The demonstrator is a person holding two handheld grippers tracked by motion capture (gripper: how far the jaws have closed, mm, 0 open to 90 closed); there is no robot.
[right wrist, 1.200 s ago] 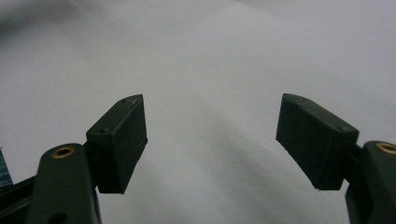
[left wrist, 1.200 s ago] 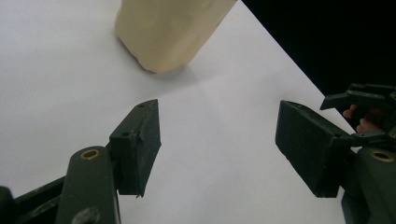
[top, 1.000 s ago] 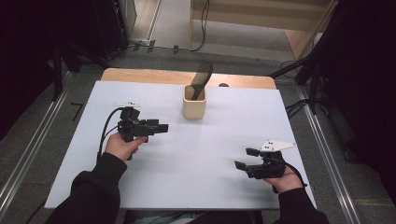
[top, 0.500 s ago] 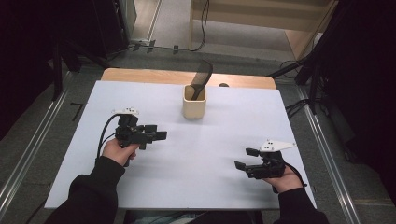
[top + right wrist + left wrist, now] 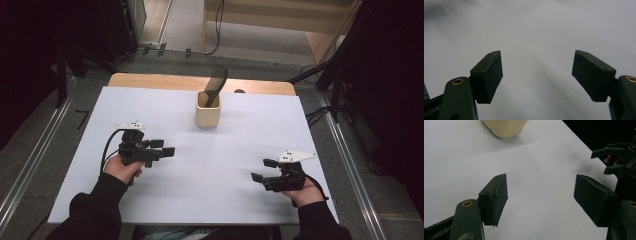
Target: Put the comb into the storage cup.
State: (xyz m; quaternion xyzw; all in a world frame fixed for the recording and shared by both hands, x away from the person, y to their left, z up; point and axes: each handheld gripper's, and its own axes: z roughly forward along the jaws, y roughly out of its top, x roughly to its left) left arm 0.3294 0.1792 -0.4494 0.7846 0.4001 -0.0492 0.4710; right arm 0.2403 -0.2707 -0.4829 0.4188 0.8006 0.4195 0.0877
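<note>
I work in what looks like a lab or recording studio: a white table [image 5: 150,200] on a bare grey floor [image 5: 30,150], metal rails [image 5: 350,165] alongside, cables [image 5: 217,25] trailing, dark stands [image 5: 62,70] around

table: white sheet [image 5: 150,105] on wood | floor: grey [image 5: 185,30] | back: wooden shelf [image 5: 280,15] | surroundings: dark

Left tongs [image 5: 167,148] nearer the person now.
</note>
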